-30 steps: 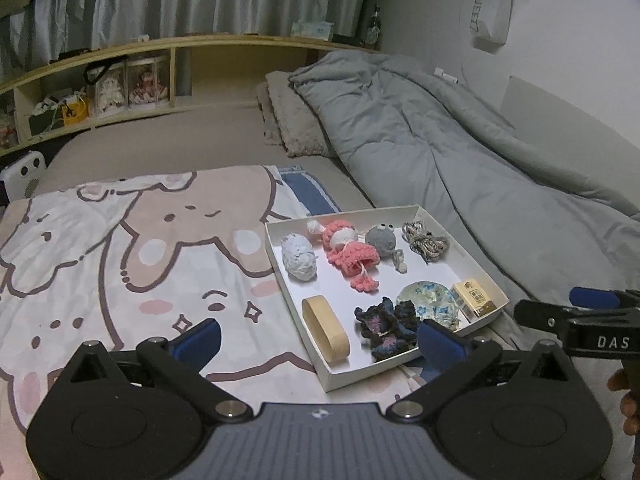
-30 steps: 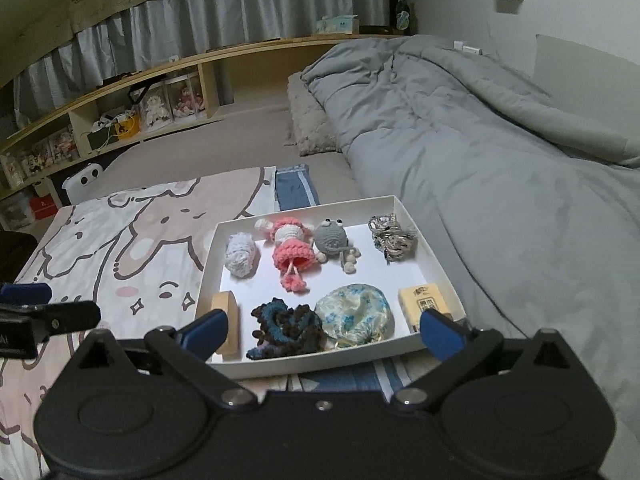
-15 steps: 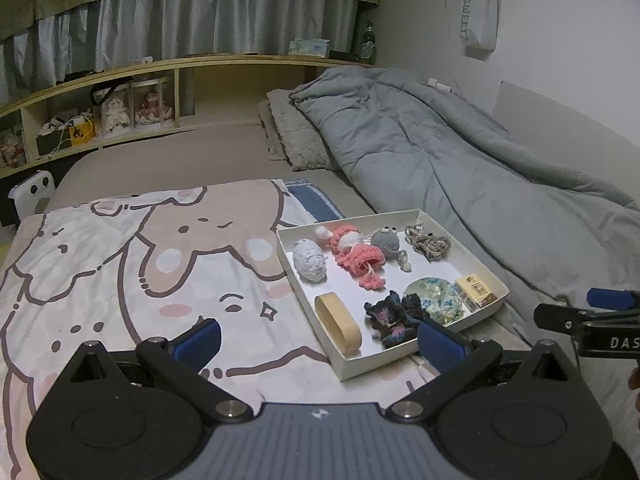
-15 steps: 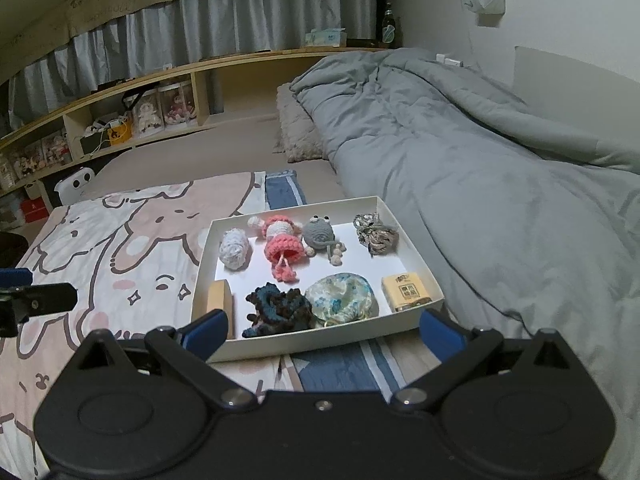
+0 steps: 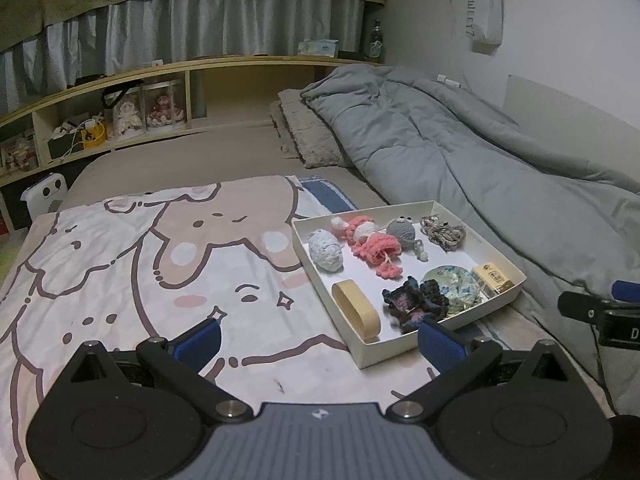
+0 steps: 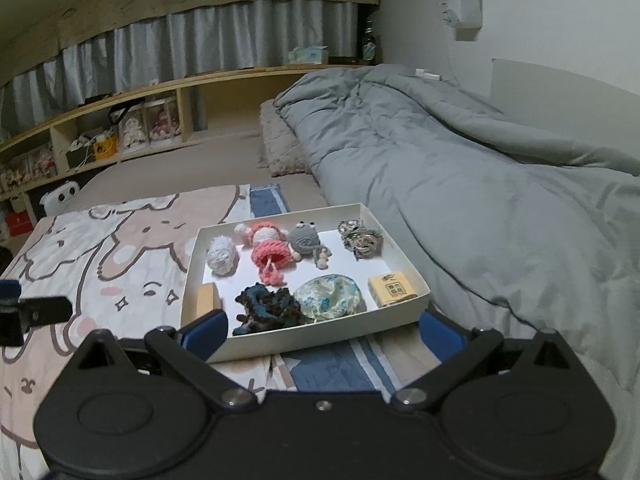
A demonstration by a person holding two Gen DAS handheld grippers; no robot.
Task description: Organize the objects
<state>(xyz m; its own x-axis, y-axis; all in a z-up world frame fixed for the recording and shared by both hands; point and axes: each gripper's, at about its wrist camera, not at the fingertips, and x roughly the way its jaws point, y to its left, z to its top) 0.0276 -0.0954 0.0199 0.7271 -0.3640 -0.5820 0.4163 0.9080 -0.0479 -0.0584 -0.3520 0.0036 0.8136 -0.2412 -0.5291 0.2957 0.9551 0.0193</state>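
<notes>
Nearest to us, the left gripper point(image 5: 318, 340) hung over the cartoon-print blanket point(image 5: 160, 264) with its fingers spread wide and nothing between them; the right gripper point(image 6: 322, 332) was likewise wide apart and empty, its blue pads flanking the near wall of the white tray point(image 6: 304, 338).

The tray sat on the blanket just beside the grey duvet point(image 6: 480, 200). In its near row we saw a wooden oval ring point(image 5: 356, 310) on edge, a dark crochet piece point(image 6: 270, 304), a floral pouch point(image 6: 330, 294) and a small tan box point(image 6: 394, 288). In its far row lay a white yarn ball point(image 6: 221, 256), a pink crochet doll point(image 6: 270, 254), a grey crochet figure point(image 6: 306, 238) and a tangled cord bundle point(image 6: 360, 238).

We judged the main risks as follows: the bedding is soft, so a downward press could tip the light tray; the dark piece touched the pouch, so a pinch might lift both; loose yarn could snag a pad. Beyond stood shelving point(image 5: 120, 116).
</notes>
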